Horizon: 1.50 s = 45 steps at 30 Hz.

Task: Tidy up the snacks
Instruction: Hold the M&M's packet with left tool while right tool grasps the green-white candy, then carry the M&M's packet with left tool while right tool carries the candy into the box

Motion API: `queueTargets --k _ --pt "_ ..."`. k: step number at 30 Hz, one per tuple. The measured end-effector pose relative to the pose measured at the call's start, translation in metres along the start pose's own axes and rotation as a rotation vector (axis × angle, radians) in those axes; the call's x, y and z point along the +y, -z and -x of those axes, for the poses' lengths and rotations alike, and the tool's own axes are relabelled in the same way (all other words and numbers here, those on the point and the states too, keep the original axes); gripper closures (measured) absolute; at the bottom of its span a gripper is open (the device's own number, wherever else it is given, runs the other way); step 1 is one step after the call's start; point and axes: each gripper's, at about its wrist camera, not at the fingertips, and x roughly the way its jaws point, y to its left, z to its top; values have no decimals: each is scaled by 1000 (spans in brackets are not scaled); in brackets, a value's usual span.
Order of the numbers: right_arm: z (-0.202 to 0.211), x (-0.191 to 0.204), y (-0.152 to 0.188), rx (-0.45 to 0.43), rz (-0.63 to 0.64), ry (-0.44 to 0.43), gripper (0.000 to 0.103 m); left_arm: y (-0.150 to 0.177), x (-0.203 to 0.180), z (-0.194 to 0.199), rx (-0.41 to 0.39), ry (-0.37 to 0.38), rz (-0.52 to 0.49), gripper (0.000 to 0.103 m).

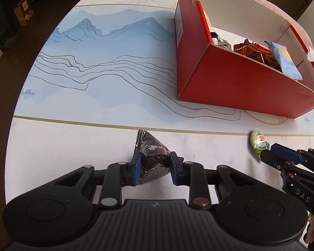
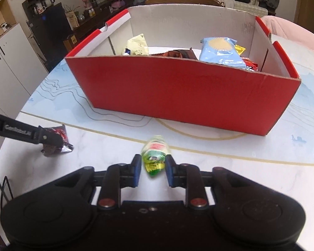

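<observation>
Two grippers each straddle a snack on the marble table, before a red box.

Left wrist view: left gripper (image 1: 155, 168) pinches a dark foil packet (image 1: 153, 156). Right wrist view: right gripper (image 2: 152, 170) brackets a green candy (image 2: 156, 155), pads not clearly pressing. Close squarely, lift clear of the table (image 2: 219, 177), then carry over the red box (image 2: 178, 96) wall.

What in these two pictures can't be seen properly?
- Small green plastic snack packet: label blurred in both views, unreadable.
- Dark crinkly foil snack packet: near end hidden between the left gripper's fingers; in the right view the fingers cover most of it.
- Red cardboard box: its front wall hides the lower contents; only the tops of the packets show.
- Right gripper: whether its fingers press the green packet is unclear.
</observation>
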Motion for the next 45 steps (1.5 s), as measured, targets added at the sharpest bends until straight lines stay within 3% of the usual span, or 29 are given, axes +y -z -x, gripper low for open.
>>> queueTargets --k 6,13,17,20,22,28,36,45 --pt "-12 -7 -5 18 -37 -5 72 0 2 2 0 -2 13 77" --pt "-23 1 -10 20 -5 0 59 -1 5 2 2 -6 27 78" --pt "-27 10 -11 6 31 22 59 -1 4 1 -1 -10 31 78" --pt "-28 17 -8 -5 78 41 63 -1 5 1 -2 -10 32 78" --pt "-27 20 -6 -12 111 65 72 -1 5 1 -3 -8 34 78" --pt "-23 19 -5 -17 121 65 74 0 7 4 -9 -8 46 78" --pt "13 13 -8 -66 100 39 74 -3 9 26 -35 28 62 78" --pt "76 1 -35 -179 61 -7 74 -24 -9 80 -145 84 52 78"
